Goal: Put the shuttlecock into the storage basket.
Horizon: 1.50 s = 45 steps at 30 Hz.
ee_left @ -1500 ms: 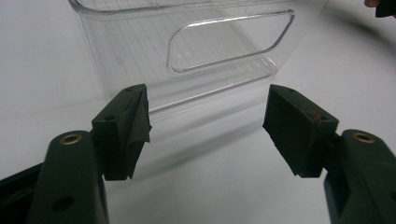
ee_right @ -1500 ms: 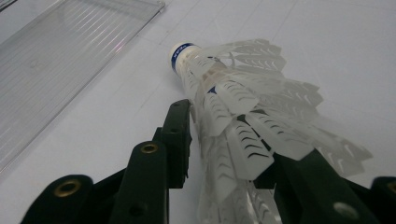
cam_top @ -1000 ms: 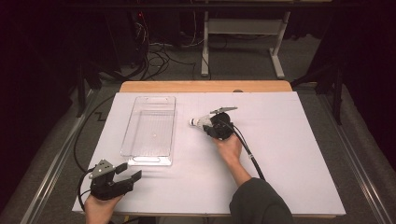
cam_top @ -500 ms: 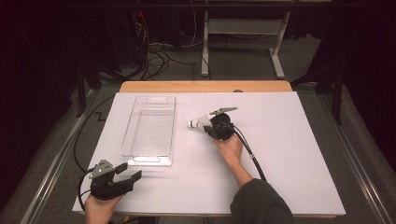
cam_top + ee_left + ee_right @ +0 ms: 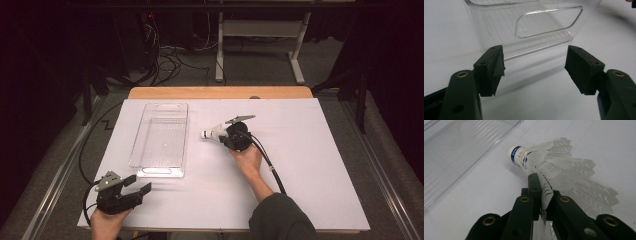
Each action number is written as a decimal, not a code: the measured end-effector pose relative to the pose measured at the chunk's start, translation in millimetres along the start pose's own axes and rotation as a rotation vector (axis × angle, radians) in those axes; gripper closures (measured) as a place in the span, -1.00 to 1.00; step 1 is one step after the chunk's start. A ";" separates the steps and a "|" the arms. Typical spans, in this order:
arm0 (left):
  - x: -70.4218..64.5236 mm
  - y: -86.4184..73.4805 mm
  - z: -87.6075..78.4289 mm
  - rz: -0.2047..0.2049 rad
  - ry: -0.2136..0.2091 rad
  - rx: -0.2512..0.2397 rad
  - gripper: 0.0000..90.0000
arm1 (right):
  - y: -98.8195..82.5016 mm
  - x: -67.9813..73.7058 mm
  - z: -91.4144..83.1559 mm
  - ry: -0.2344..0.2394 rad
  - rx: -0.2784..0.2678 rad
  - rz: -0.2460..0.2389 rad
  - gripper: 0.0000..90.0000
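Note:
A white feathered shuttlecock (image 5: 210,133) with a blue-banded cork lies on the white table just right of a clear plastic bin (image 5: 136,150). My right gripper (image 5: 223,136) is shut on its feather skirt. In the right gripper view the jaws pinch one side of the shuttlecock (image 5: 549,165), and the right gripper (image 5: 540,185) points its cork toward the bin (image 5: 454,150). My left gripper (image 5: 138,183) rests open near the table's front left corner, below the bin. In the left gripper view the left gripper (image 5: 534,67) has nothing between its pads and faces the bin's handle end (image 5: 499,30).
The white table (image 5: 310,165) has bare room to the right and in front. A wooden strip (image 5: 220,93) runs along its far edge. A black cable (image 5: 270,167) trails from the right gripper past the person's forearm. Dark floor and cables lie beyond.

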<state>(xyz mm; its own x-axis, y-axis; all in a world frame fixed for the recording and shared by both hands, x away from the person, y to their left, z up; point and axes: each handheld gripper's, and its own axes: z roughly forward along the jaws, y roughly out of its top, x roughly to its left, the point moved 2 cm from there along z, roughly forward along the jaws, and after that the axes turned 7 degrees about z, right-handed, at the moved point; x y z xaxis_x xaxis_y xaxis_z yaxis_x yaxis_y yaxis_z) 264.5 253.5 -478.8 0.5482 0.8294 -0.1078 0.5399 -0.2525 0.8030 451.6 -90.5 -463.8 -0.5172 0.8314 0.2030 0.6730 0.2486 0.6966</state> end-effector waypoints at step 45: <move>-0.2 0.9 -0.5 0.006 0.003 -0.004 -0.27 | 5.6 14.2 -40.2 0.083 -0.019 -0.037 0.98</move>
<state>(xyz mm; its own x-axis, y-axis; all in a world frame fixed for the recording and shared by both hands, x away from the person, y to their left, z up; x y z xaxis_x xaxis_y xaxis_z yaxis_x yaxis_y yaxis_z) 264.5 253.3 -477.7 0.5492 0.8296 -0.1010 0.5341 -0.2554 0.8059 426.8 -97.3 -429.4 -0.5844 0.7774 0.2328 0.6430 0.2685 0.7173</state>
